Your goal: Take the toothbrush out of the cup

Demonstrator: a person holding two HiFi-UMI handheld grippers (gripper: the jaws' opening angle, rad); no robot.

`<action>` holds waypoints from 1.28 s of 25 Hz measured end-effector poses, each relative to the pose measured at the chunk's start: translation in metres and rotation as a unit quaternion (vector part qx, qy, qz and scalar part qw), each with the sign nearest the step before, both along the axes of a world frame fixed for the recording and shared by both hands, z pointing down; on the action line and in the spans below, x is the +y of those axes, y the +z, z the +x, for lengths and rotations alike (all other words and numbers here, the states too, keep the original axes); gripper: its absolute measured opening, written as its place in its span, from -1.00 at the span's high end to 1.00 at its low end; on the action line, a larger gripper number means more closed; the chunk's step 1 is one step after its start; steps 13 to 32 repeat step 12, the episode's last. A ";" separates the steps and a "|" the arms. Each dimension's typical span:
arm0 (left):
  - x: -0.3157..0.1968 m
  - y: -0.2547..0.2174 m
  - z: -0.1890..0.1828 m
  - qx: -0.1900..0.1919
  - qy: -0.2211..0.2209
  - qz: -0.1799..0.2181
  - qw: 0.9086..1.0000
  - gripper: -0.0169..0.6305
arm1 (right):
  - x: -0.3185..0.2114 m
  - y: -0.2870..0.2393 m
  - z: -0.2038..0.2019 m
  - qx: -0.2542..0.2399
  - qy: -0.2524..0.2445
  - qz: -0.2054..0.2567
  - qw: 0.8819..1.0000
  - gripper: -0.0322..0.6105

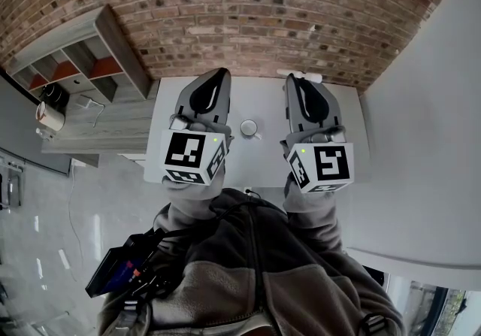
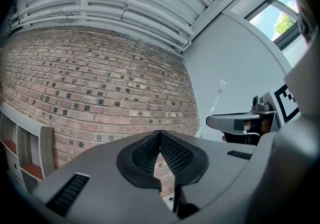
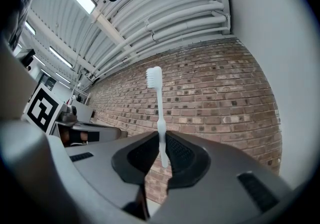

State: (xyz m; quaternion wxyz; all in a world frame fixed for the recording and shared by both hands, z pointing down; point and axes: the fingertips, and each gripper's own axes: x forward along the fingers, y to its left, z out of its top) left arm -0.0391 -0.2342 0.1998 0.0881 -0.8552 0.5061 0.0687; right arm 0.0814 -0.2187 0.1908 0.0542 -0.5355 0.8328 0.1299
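White toothbrush (image 3: 158, 113), clamped by its handle in the closed right gripper (image 3: 161, 144), stands bristles-up at frame centre, already clear of the cup (image 1: 249, 128) on the table (image 1: 263, 98), so the left gripper (image 2: 160, 142), shut on nothing, apparently idles at left.

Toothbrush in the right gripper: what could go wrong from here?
1. The right gripper pinches the toothbrush near its handle end, with most of its length sticking out; it could pivot or slip.
2. The cup stands on the table close beside that gripper; a low sweep might knock it over.
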 end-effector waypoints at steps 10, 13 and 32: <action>-0.003 0.000 -0.009 0.009 0.006 -0.015 1.000 0.93 | 0.000 0.000 -0.009 0.006 0.004 -0.011 1.000 0.76; -0.005 0.002 -0.008 0.009 0.006 -0.016 1.000 0.93 | -0.003 0.002 -0.008 0.006 0.005 -0.013 1.000 0.76; -0.005 0.002 -0.008 0.009 0.006 -0.016 1.000 0.93 | -0.003 0.002 -0.008 0.006 0.005 -0.013 1.000 0.76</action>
